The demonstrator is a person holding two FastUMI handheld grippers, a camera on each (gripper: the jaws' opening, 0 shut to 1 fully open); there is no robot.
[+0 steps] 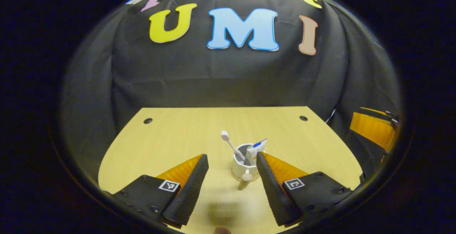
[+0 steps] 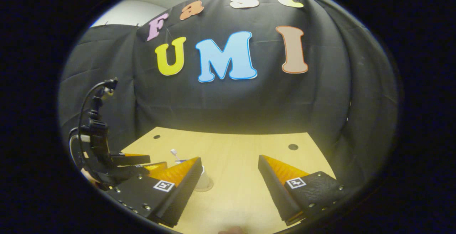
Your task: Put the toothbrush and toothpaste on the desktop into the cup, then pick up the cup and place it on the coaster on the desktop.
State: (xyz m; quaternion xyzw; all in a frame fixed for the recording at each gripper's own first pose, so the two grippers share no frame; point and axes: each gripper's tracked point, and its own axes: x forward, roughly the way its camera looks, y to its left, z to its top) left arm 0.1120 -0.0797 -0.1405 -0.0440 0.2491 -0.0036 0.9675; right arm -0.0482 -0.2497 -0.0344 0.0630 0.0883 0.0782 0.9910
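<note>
A white cup (image 1: 242, 170) stands on the wooden desktop (image 1: 171, 141), its handle toward me. A white toothbrush (image 1: 229, 143) leans out of it, head up and to the left, and a toothpaste tube (image 1: 257, 147) stands in it on the right. My left gripper (image 1: 231, 155) is open just short of the cup, and its right finger sits close beside the cup. In the right gripper view the cup (image 2: 205, 180) is partly hidden behind a finger, with the toothbrush head (image 2: 173, 152) above it. A pale disc shows at the cup's foot; I cannot tell whether it is the coaster. My right gripper (image 2: 229, 159) is open and holds nothing.
The desktop has two dark cable holes (image 1: 148, 120) (image 1: 303, 118) near its far corners. The black cloth wall rises right behind the far edge. The other gripper (image 1: 372, 129) hangs past the table's right edge. The left gripper's body and cable (image 2: 98, 145) stand at the left.
</note>
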